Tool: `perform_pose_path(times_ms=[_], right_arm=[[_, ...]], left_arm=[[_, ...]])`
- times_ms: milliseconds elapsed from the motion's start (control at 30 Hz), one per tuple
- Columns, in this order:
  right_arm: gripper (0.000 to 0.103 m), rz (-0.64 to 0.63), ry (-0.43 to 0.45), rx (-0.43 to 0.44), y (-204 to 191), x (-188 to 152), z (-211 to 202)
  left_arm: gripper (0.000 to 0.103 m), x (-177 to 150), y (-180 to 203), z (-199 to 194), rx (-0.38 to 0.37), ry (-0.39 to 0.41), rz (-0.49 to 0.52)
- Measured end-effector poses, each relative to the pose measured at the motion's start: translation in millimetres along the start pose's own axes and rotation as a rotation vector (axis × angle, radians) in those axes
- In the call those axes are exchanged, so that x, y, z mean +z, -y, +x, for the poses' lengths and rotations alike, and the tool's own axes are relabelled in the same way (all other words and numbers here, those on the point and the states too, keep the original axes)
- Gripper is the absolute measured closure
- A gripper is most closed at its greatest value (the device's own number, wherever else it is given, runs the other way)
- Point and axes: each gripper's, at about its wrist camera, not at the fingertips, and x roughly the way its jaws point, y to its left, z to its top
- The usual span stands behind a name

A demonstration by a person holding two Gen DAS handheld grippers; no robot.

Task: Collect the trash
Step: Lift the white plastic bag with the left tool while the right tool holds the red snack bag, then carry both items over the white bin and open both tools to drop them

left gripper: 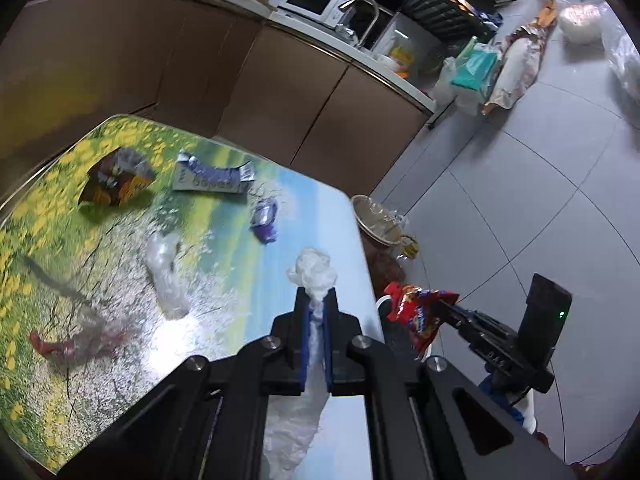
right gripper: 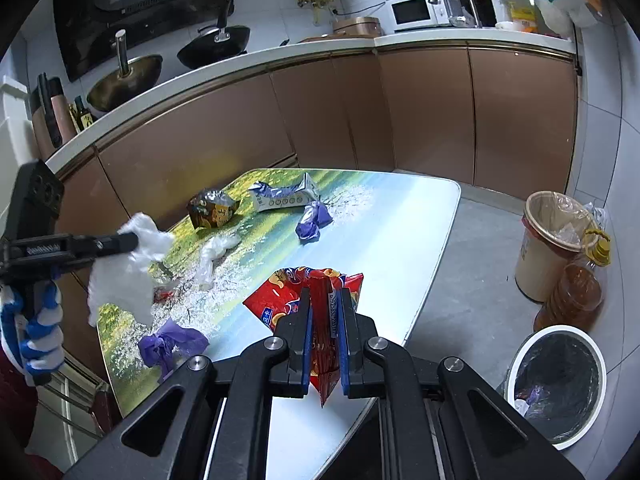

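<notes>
**Two grippers, each holding a piece of trash**

The left gripper (left gripper: 316,300) has its jaws squeezed tight on a white plastic bag (left gripper: 314,270). The bag is thin and crumpled. A puffy bit sticks out past the tips, and the rest hangs down under the jaws, above the table (left gripper: 340,216).

The right gripper (right gripper: 325,300) has its jaws pinched on a red snack bag (right gripper: 288,292). The bag is shiny, with yellow and blue print, and it is folded flat between the blue pads.

Only the right view shows the white trash bin (right gripper: 516,364) on the floor, low on the right. It has a dark liner and some scraps inside. This view also shows a gloved hand (right gripper: 40,332) in blue and white holding the left gripper, and a crumpled purple wrapper (right gripper: 172,344) near the table edge.

Farther off on the table, both views show a clear plastic scrap (left gripper: 166,276), another purple wrapper (left gripper: 265,220), a flattened carton (left gripper: 212,178) and a brown snack bag (left gripper: 116,178). The left view is blurry there.

Beyond the table stand brown cabinets (right gripper: 400,120). A microwave (right gripper: 414,12) sits on the counter.
</notes>
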Motion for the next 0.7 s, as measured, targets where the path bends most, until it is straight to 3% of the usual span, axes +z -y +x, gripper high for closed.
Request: perform_pose_path(times_ms=[233,433,700], right_arm=[[0.092,0.061,0.007,-0.072,47,-12,-13],[0.092,0.182,-0.009,-0.253,131,-39,-28],[0.091,0.316,-0.058,-0.488,242,-72,-39]], left_arm=[[0.098,11,62,66,-0.031,-0.1,0.097],[0.098,14,151,179,-0.105,-0.238,0.21],[0.098,-5,251,318,-0.178,-0.353,0.303]])
